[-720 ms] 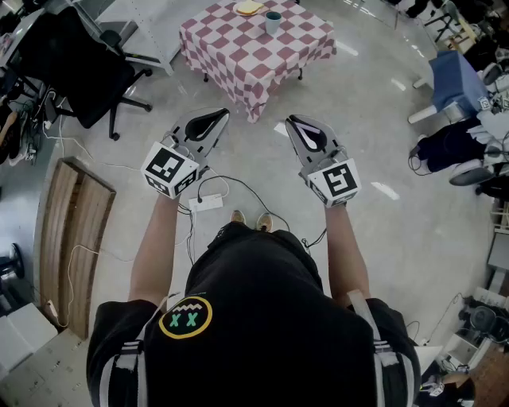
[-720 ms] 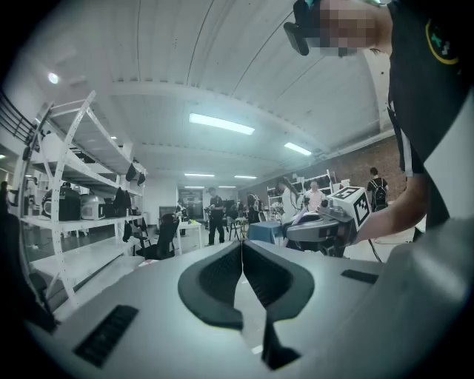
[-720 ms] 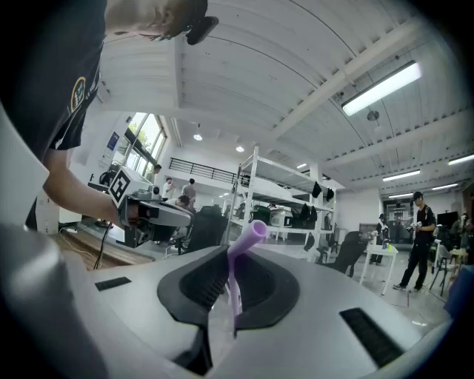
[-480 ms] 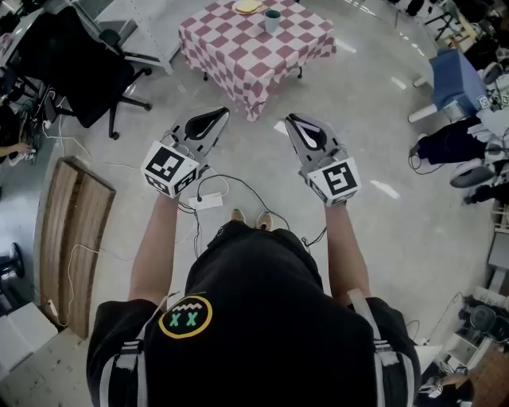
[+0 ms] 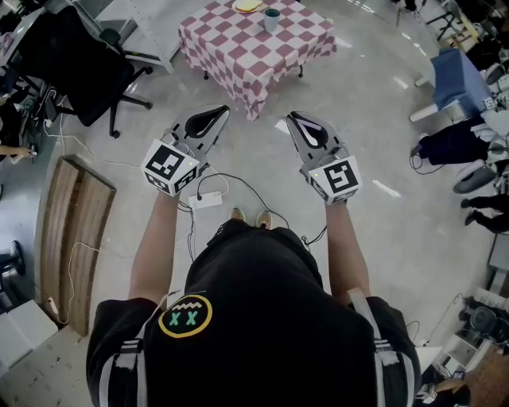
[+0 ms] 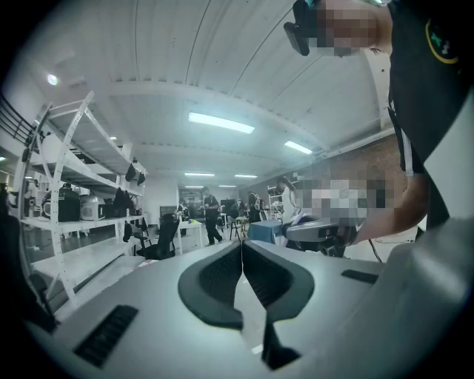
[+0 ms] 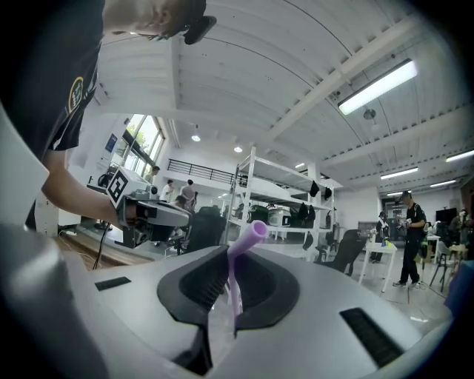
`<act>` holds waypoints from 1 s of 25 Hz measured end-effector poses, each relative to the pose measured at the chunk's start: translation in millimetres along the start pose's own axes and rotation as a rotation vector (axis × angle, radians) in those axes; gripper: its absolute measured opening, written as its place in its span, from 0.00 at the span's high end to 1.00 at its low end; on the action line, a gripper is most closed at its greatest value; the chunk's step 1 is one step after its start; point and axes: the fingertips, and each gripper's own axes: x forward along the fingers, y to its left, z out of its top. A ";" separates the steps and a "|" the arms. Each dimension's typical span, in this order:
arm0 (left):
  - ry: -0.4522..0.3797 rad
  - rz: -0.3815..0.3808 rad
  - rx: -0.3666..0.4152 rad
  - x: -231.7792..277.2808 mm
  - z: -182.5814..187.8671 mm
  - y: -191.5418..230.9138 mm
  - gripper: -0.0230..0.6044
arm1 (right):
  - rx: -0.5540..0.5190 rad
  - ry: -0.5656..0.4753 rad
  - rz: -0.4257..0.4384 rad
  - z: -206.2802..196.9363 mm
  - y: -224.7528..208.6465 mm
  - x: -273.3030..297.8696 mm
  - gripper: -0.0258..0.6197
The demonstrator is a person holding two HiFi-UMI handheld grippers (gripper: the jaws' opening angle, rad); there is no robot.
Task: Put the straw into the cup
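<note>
A purple straw (image 7: 238,270) stands between the jaws of my right gripper (image 7: 231,255), which is shut on it; its open end pokes up past the jaws. In the head view the right gripper (image 5: 300,119) and the left gripper (image 5: 215,116) are held side by side at chest height, pointing away. The left gripper (image 6: 241,248) is shut with nothing in it. A teal cup (image 5: 273,21) stands on the red-and-white checked table (image 5: 258,48) some way ahead across the floor, beside a yellow thing (image 5: 249,7).
A black office chair (image 5: 75,60) stands left of the table. A wooden board (image 5: 71,238) lies on the floor at the left. A white power strip (image 5: 205,203) and cables lie at my feet. Blue-covered furniture (image 5: 453,79) and clutter fill the right side.
</note>
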 end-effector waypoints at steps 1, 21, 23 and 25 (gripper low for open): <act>0.000 0.001 0.001 0.7 0.6 -1.0 0.93 | 0.007 -0.002 -0.001 -0.4 -1.1 -1.1 0.88; 0.017 0.041 0.022 22.1 10.0 -40.2 0.93 | 0.006 -0.053 0.042 -1.5 -18.1 -33.9 0.88; 0.018 0.040 0.022 24.0 10.8 -45.1 0.93 | 0.013 -0.051 0.039 -3.6 -19.8 -38.1 0.88; 0.017 0.038 0.023 25.4 11.4 -48.5 0.93 | 0.015 -0.052 0.037 -4.2 -20.1 -41.6 0.88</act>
